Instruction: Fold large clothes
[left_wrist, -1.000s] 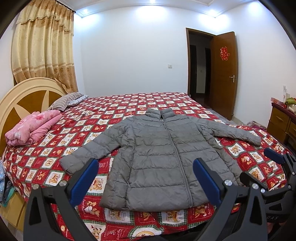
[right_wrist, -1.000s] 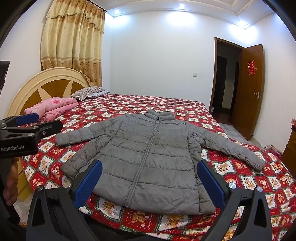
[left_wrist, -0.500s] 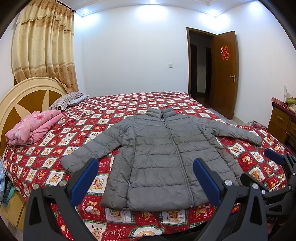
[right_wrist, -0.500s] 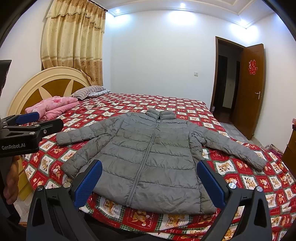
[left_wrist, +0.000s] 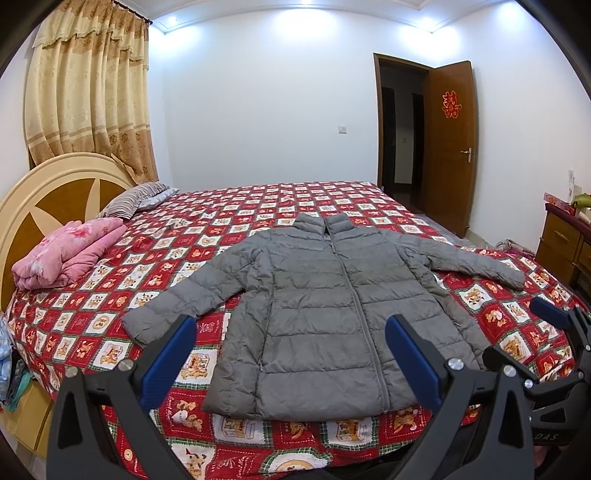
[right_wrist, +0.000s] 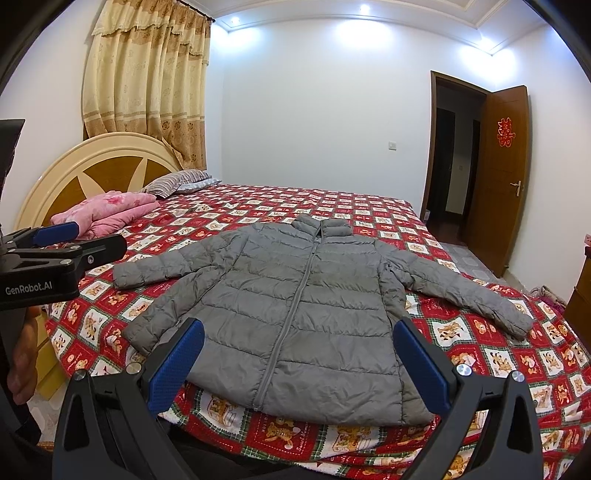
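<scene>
Grey jacket: quilted puffer jacket (left_wrist: 325, 306) lies face up and zipped on the bed, collar at the far end, hem at the near edge, both sleeves spread out to left and right.
Bedspread: red-and-white check bedspread (left_wrist: 258, 206) with small cartoon animal squares, smooth under the jacket; the lettering in the squares is too small to read.
Writing: white "GenRobot.AI" on the black body of the left gripper (right_wrist: 55, 230), seen at the left edge of the right wrist view; "DAS" is the only readable part of a label on the right gripper (left_wrist: 550, 317), seen low right in the left wrist view.
Door sign: red paper character (right_wrist: 505, 132) on the brown wooden door (right_wrist: 506, 177), which stands open at the far right.
Left gripper: jaws wide apart, blue textured pads, nothing between them, poised at the near edge of the bed above the hem.
Right gripper: jaws spread just as wide, empty, also at the near edge.
Headboard: cream arch headboard (left_wrist: 48, 192) with brown wedge panels, far left.
Bedding: folded pink blanket (left_wrist: 66, 254) and a striped pillow (left_wrist: 135, 195) beside the headboard.
Curtain: beige patterned curtain (left_wrist: 88, 96) behind it.
</scene>
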